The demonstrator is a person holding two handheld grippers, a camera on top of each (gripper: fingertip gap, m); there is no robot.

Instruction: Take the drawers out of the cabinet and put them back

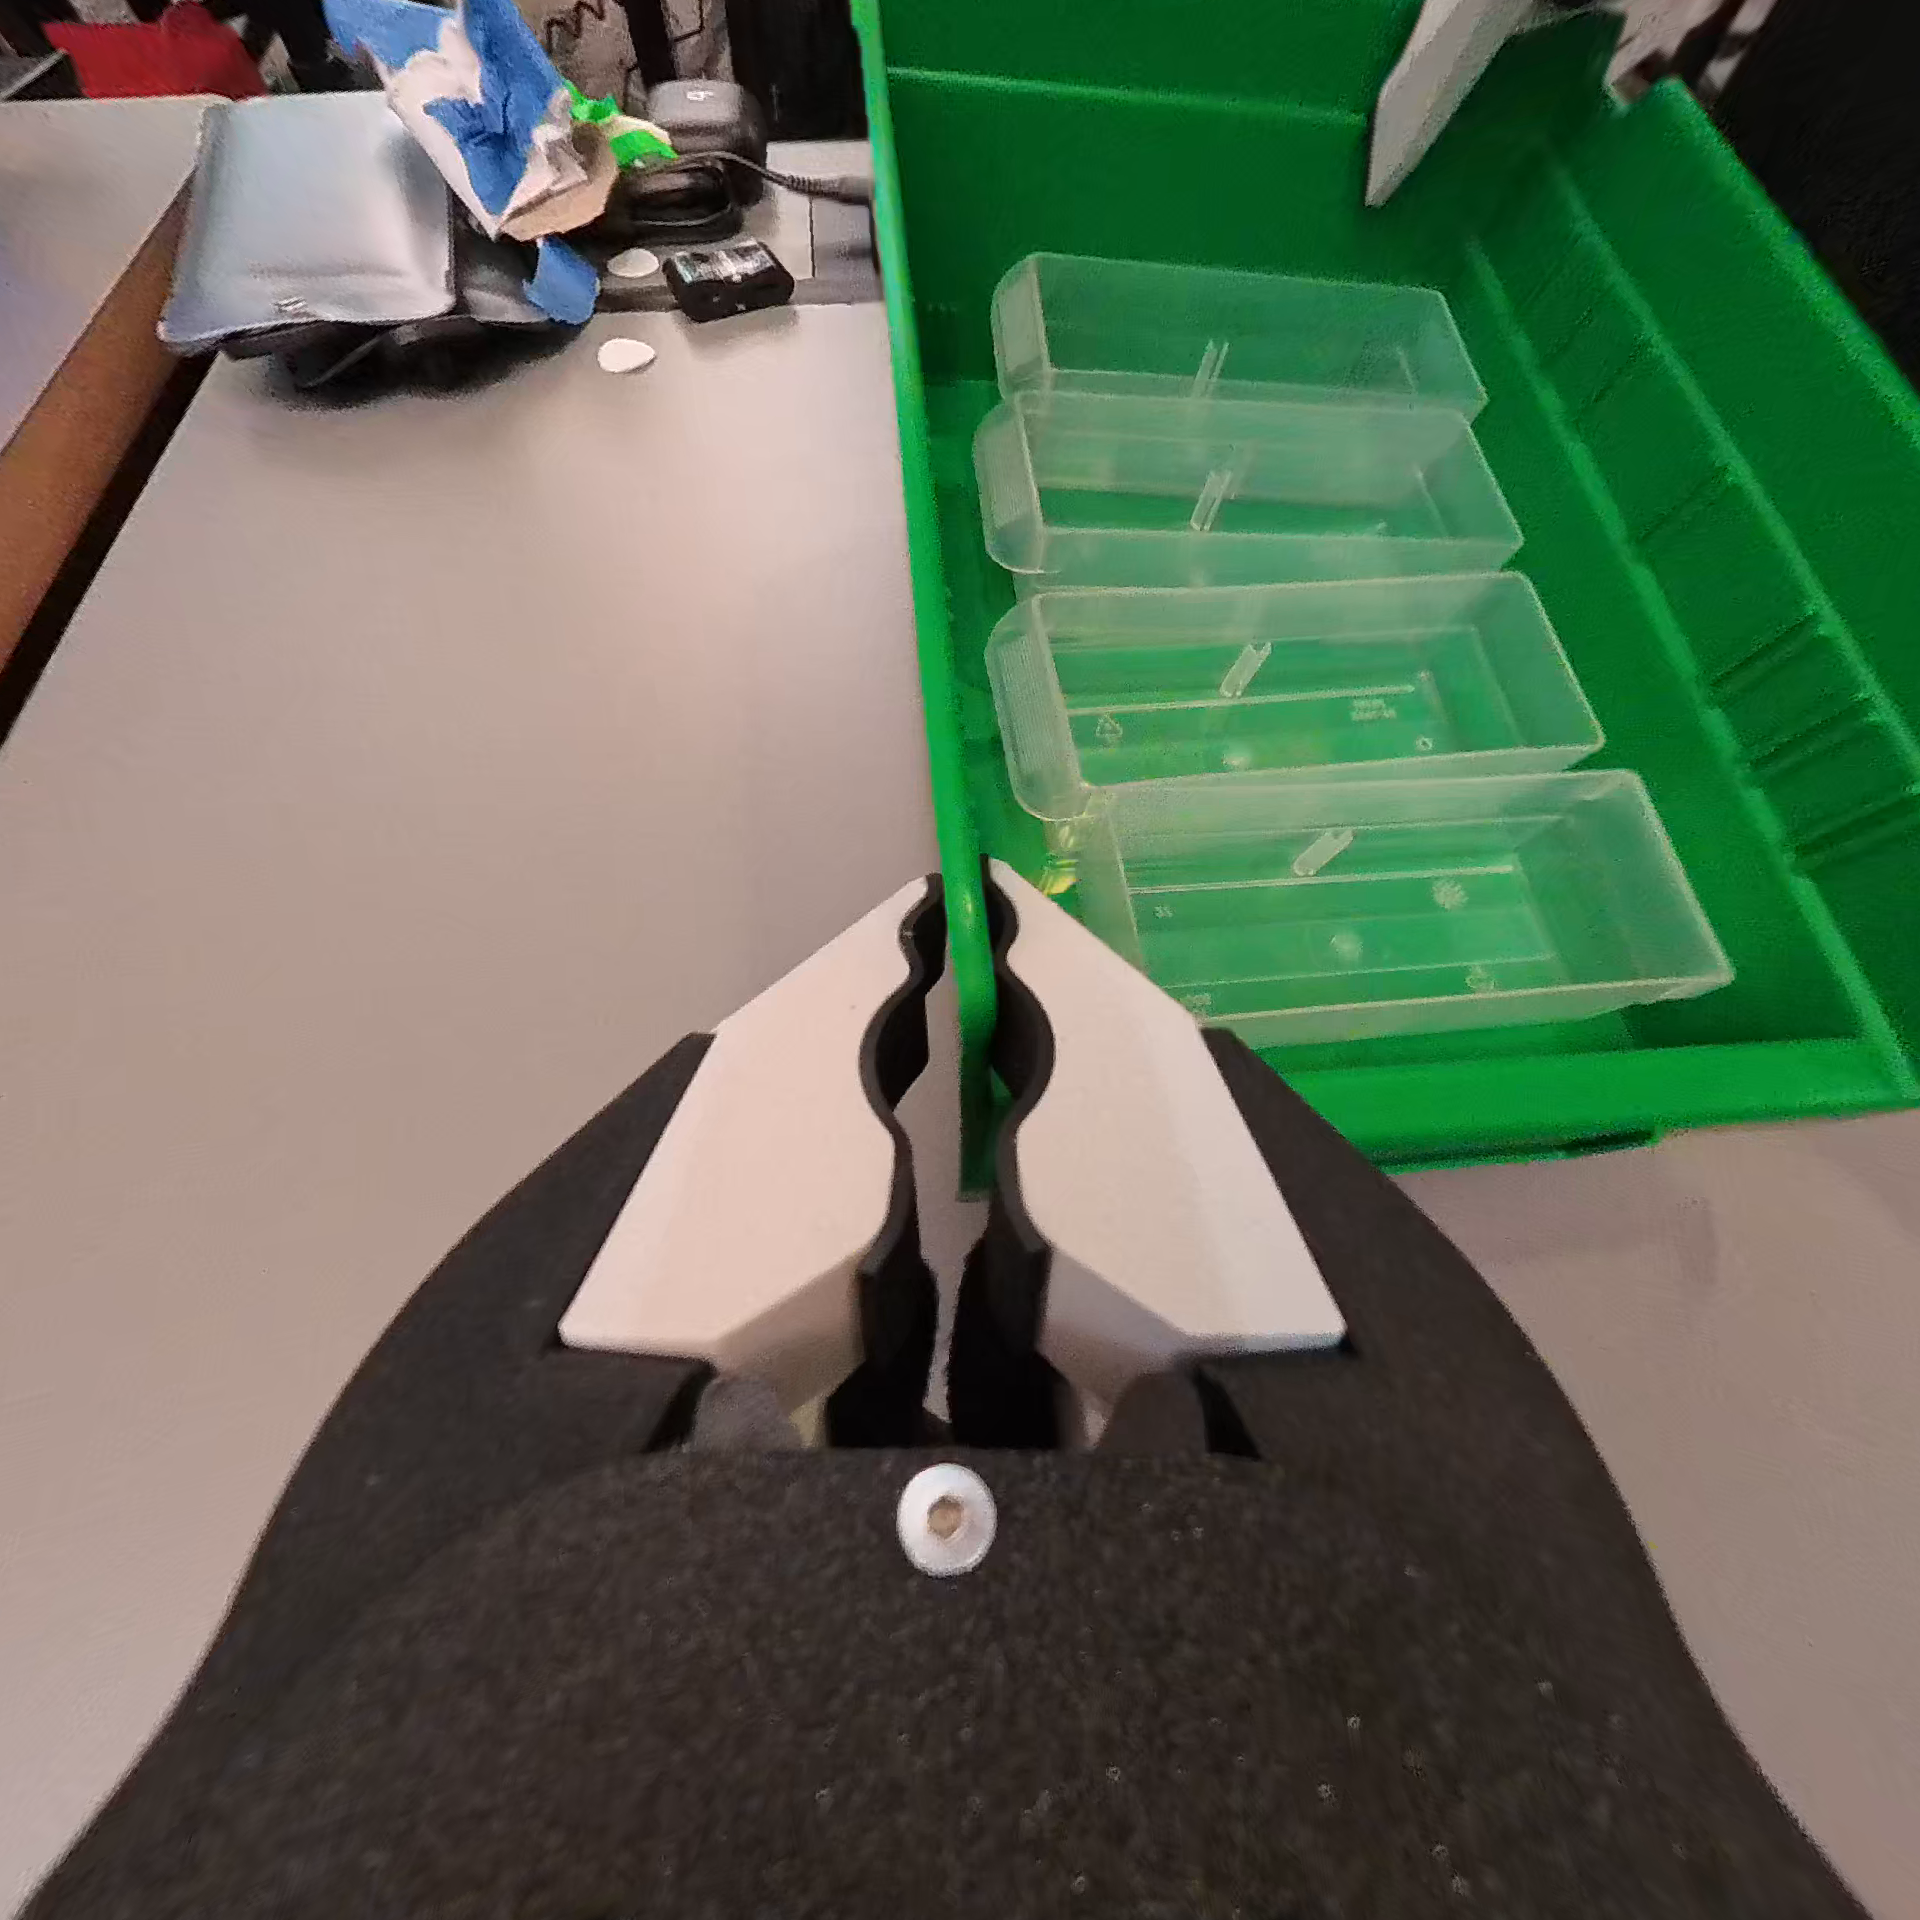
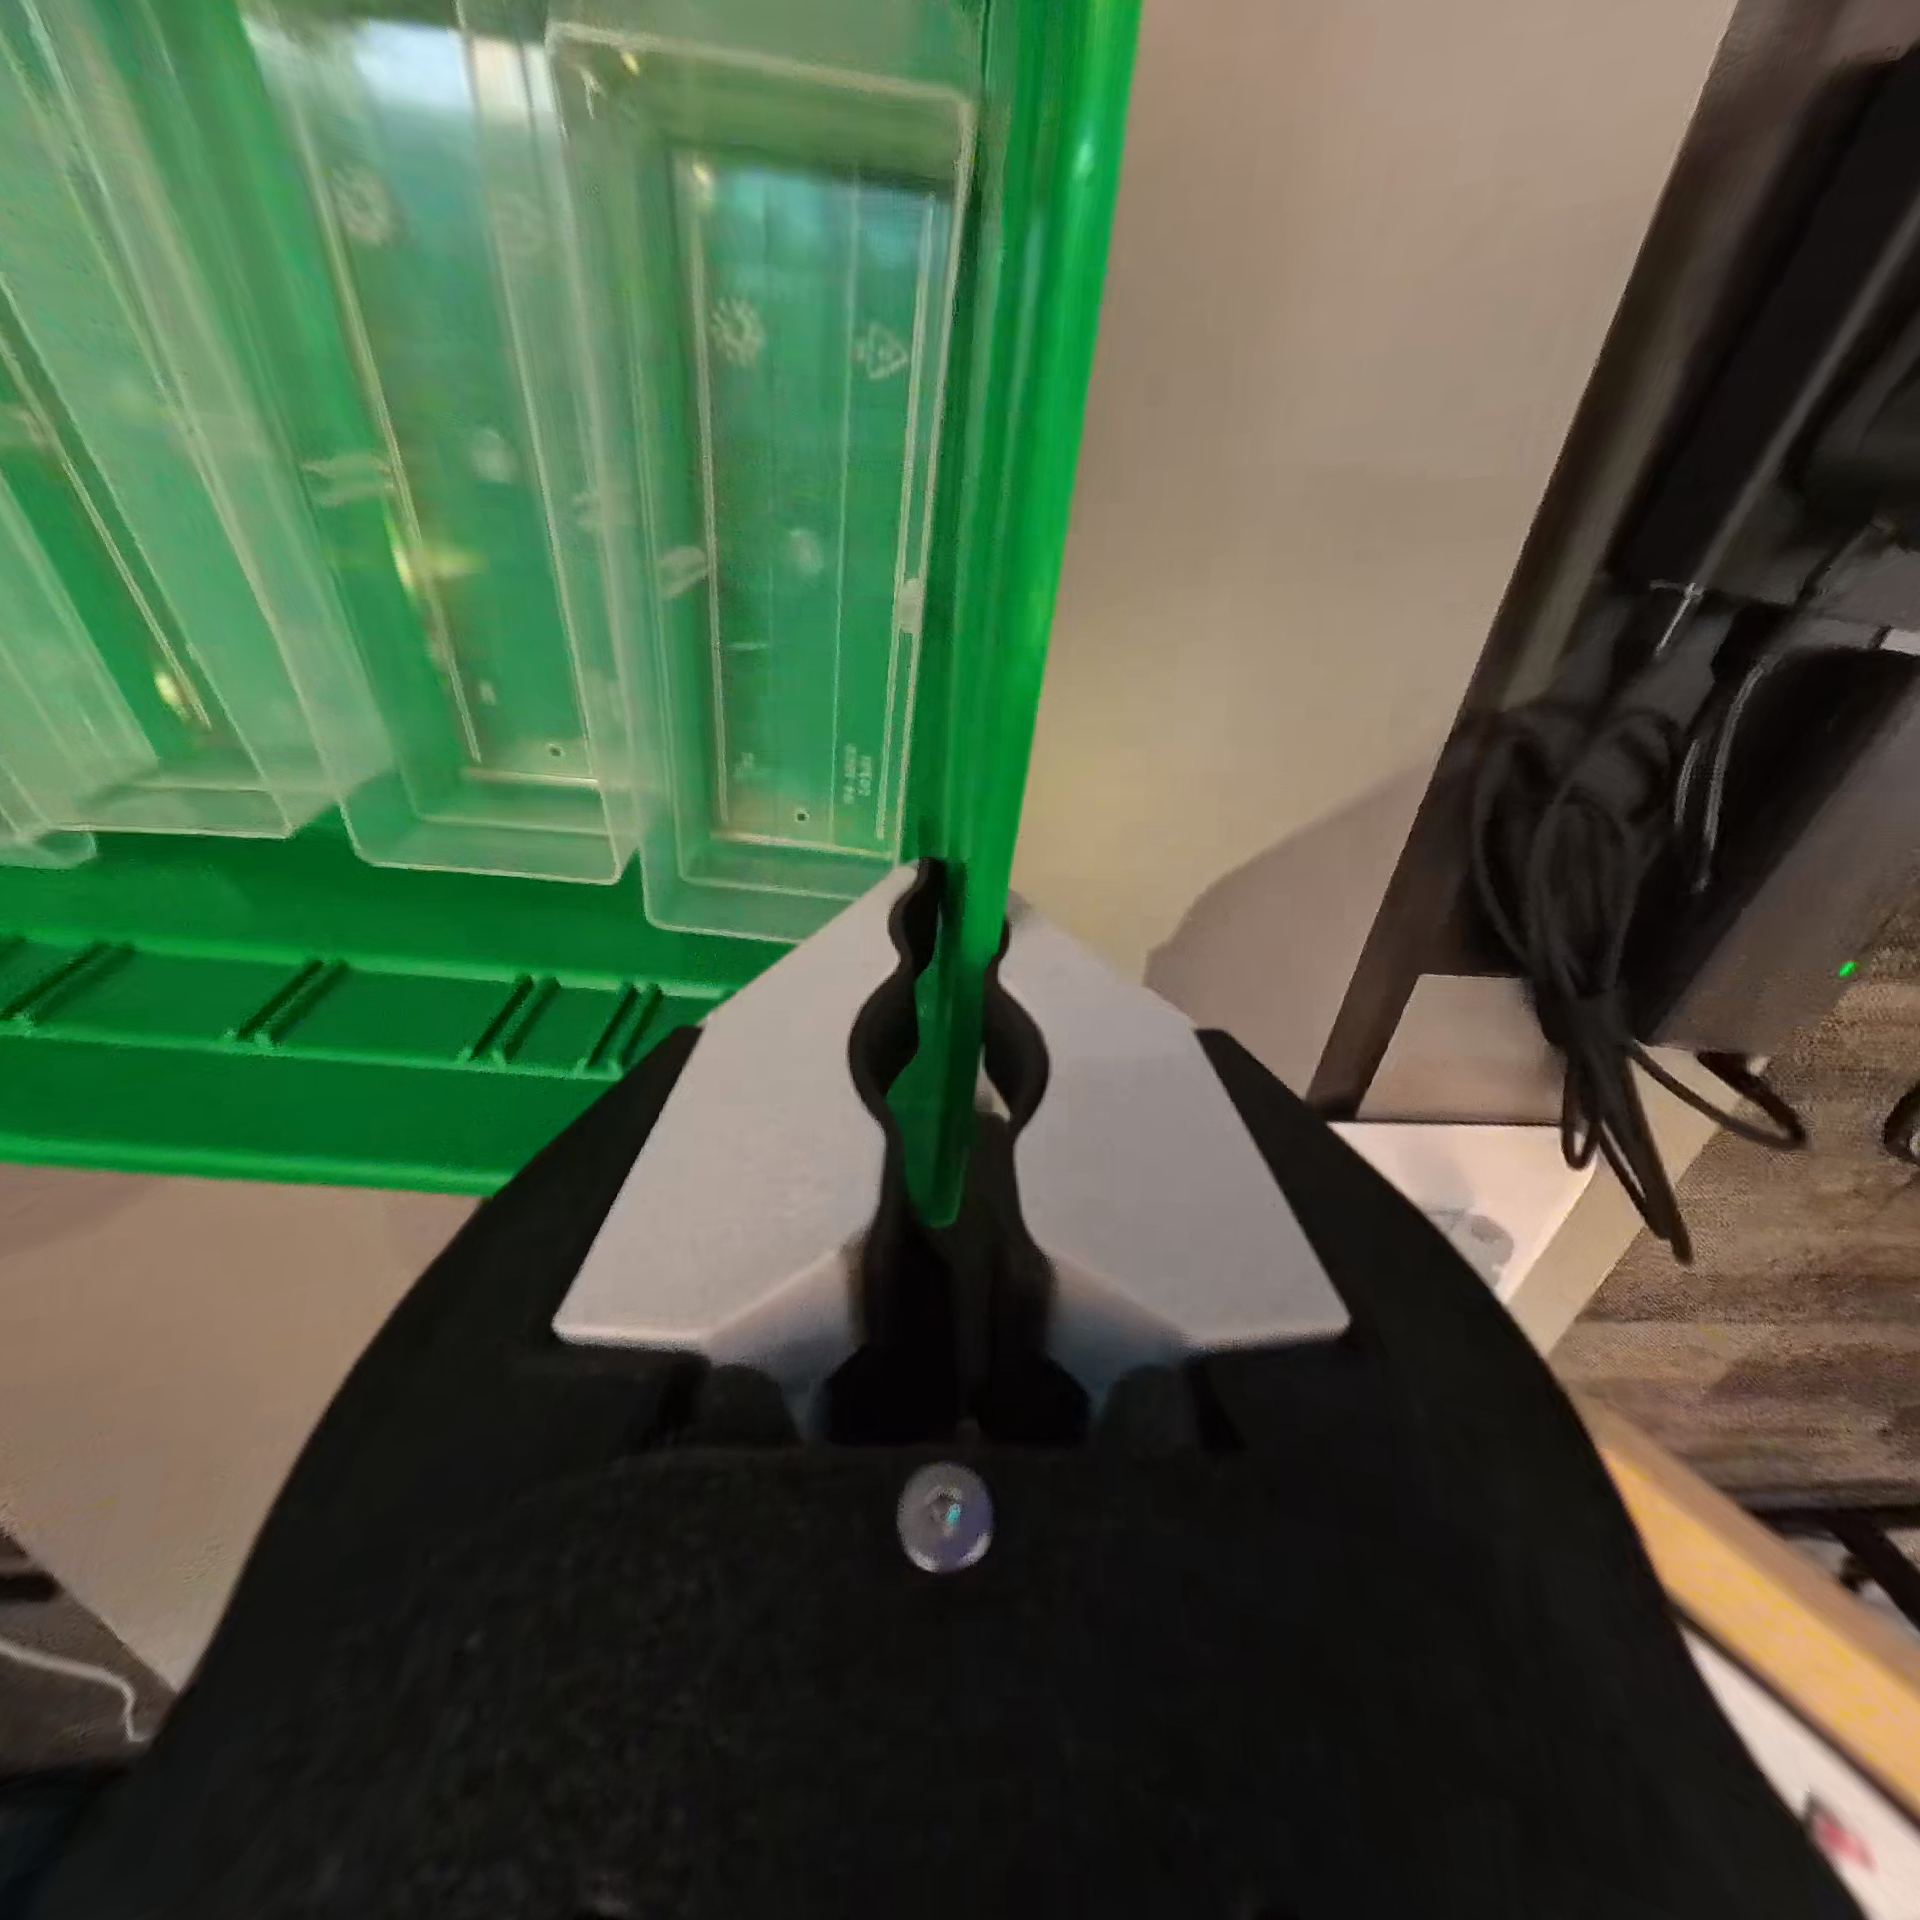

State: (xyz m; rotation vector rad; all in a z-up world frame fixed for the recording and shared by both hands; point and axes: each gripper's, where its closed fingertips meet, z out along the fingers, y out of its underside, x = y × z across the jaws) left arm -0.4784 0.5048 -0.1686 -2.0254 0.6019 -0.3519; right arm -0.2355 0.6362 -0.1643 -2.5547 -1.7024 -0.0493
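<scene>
A green cabinet (image 1: 925, 520) lies on the grey table with its open side up. Several clear plastic drawers (image 1: 1299, 686) lie side by side inside it. My left gripper (image 1: 966, 894) is shut on the cabinet's near left wall, one finger on each side. My right gripper (image 2: 961, 894) is shut on another wall of the cabinet (image 2: 1039, 416), with a clear drawer (image 2: 800, 468) just left of that wall. One white finger (image 1: 1434, 94) of the right gripper shows at the cabinet's far corner in the left wrist view.
A grey pouch (image 1: 312, 218), crumpled blue and white paper (image 1: 488, 114), a small black device (image 1: 727, 275) and white discs (image 1: 625, 355) sit at the table's far left. Black cables (image 2: 1590, 831) and a dark box (image 2: 1818, 831) hang beyond the table's edge.
</scene>
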